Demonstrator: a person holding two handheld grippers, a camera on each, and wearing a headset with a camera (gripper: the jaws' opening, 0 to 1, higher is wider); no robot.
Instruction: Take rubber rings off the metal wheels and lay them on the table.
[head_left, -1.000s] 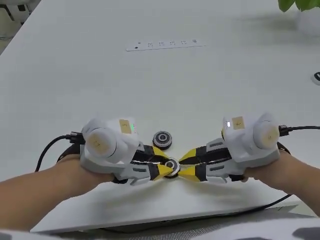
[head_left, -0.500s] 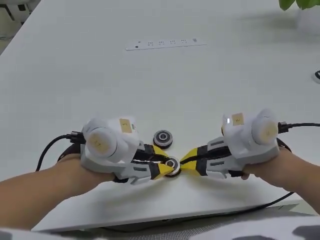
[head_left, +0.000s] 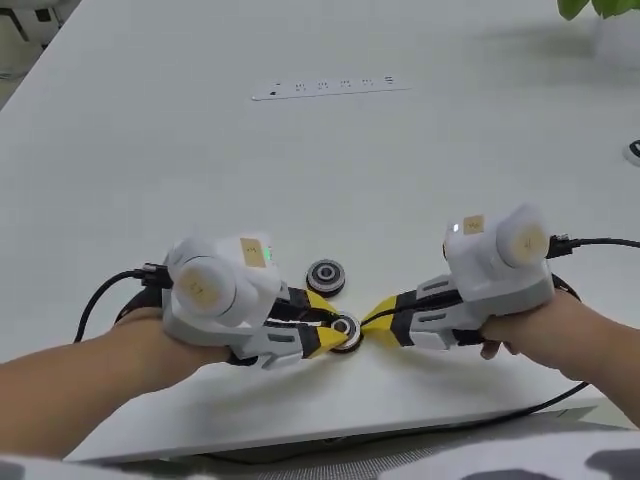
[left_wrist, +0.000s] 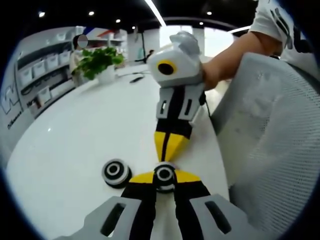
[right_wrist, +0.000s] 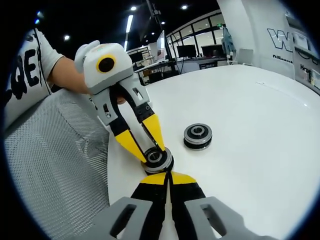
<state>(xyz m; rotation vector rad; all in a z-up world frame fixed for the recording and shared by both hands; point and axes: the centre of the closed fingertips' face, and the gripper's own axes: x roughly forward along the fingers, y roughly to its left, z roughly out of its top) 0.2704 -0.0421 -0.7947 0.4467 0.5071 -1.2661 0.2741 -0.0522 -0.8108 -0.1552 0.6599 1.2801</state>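
wheels are seen at the near edge of the white tabletop (head_left: 420, 180). the held wheel (head_left: 345, 330), metal with a dark rubber ring around it, is clamped between the yellow tips of the left tongs (head_left: 328, 322). it is met from the opposite side by the right tongs (head_left: 372, 318), whose jaws are pressed together with their tips against the wheel's rim. whether any rubber is pinched between them cannot be told.

a second wheel (head_left: 325, 277), ring on, is laid flat just beyond the held one, apart from both tongs. farther back a white power strip (head_left: 330, 89) is laid across the tabletop, and green plant leaves (head_left: 598, 8) are seen at the far right corner. black cables (head_left: 95, 300) are trailed from the tongs' housings. a grey mesh chair (left_wrist: 270, 130) is seen close against the tabletop's near edge, behind the hands.
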